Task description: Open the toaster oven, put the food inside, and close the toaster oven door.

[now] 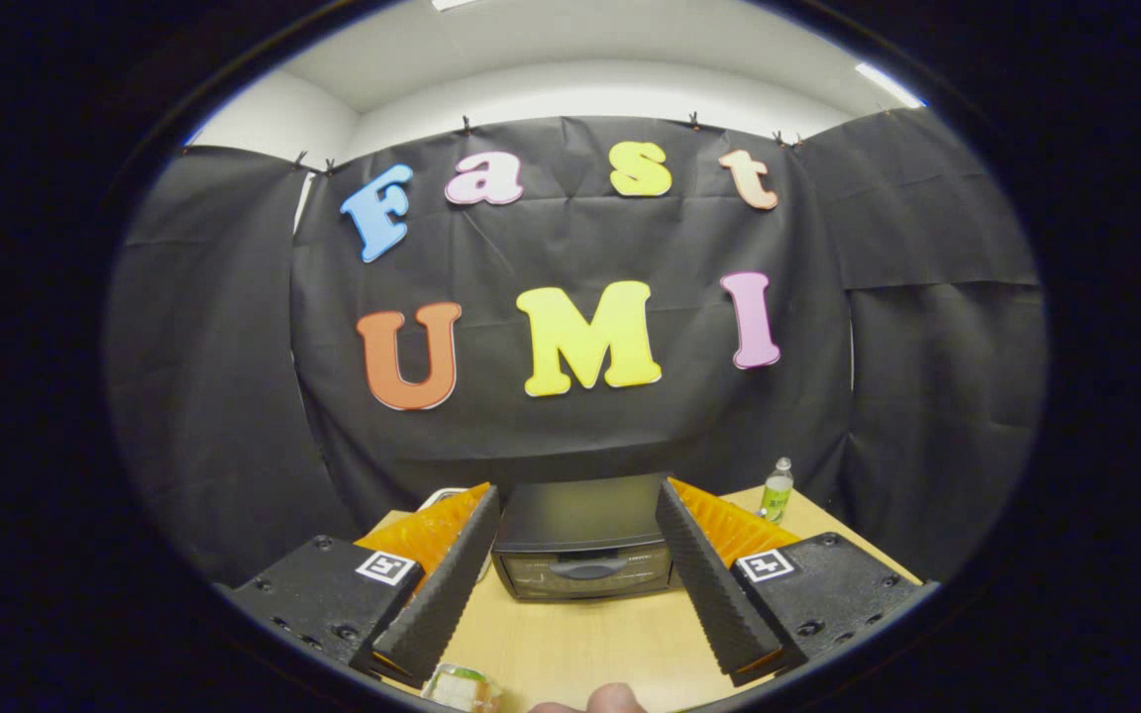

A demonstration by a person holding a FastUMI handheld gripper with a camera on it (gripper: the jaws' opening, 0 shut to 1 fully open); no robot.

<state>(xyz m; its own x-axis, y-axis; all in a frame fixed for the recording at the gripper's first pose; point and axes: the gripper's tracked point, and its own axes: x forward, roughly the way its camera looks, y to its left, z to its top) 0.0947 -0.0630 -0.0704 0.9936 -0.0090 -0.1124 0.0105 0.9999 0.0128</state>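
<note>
Tool [578, 579] fingers spread, empty; dark toaster oven [582, 540] beyond, door closed.

- We count one toaster oven [582, 540], door closed, on the far middle of the one wooden table [580, 639].
- We count one small bottle [777, 489] at the far right of the table.
- We count one wrapped food item [460, 686] at the near edge.
- We count one gripper [578, 584], its two fingers spread wide apart, holding nothing.
- We count one fingertip [615, 698] of a person at the near edge.
</note>
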